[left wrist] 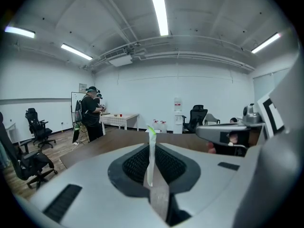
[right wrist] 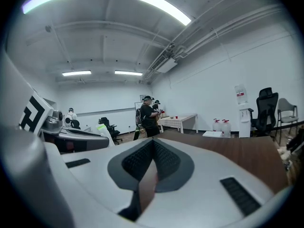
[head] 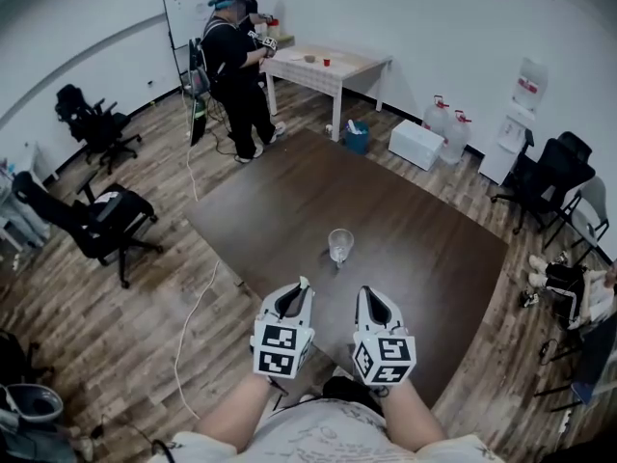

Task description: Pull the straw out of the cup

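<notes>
A clear empty cup (head: 339, 246) stands near the middle of the dark brown table (head: 424, 258). Both grippers hover side by side over the table's near edge, short of the cup. My left gripper (head: 301, 285) is shut on a white straw with a green tip (left wrist: 151, 141), which stands upright between the pads, clear of the cup. My right gripper (head: 365, 292) is shut with nothing in it (right wrist: 152, 144). The right gripper view shows the left gripper and its straw (right wrist: 107, 136) at the left. The right gripper (left wrist: 228, 134) appears at the right of the left gripper view.
Two people (head: 236, 66) stand at a white table (head: 328, 66) by the far wall. Black office chairs (head: 96, 220) stand left of the brown table and another (head: 549, 177) to its right. Water jugs (head: 443, 119) and a white box (head: 416, 143) sit beyond its far corner.
</notes>
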Available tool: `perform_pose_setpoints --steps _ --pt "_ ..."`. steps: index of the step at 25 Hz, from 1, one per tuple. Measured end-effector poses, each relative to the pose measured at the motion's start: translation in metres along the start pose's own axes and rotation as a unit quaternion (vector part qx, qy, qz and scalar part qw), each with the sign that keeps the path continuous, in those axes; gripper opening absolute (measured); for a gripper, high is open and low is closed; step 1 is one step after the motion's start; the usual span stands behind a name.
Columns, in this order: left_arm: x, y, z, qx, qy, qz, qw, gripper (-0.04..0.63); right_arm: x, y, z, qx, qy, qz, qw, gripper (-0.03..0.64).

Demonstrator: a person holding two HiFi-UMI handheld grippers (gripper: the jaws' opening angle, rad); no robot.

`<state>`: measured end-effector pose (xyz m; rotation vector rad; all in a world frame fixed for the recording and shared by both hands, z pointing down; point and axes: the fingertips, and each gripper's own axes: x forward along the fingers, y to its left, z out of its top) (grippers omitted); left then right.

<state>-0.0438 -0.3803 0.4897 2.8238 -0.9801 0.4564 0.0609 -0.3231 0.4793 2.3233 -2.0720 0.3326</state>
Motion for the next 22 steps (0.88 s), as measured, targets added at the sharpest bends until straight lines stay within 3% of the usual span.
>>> perform_pose_setpoints --steps 22 --pt "-0.013 -0.013 -0.005 -0.011 -0.009 -0.024 0.9996 0.044 -0.011 0.019 0.001 -0.004 0.001 0.014 1.0 0.009"
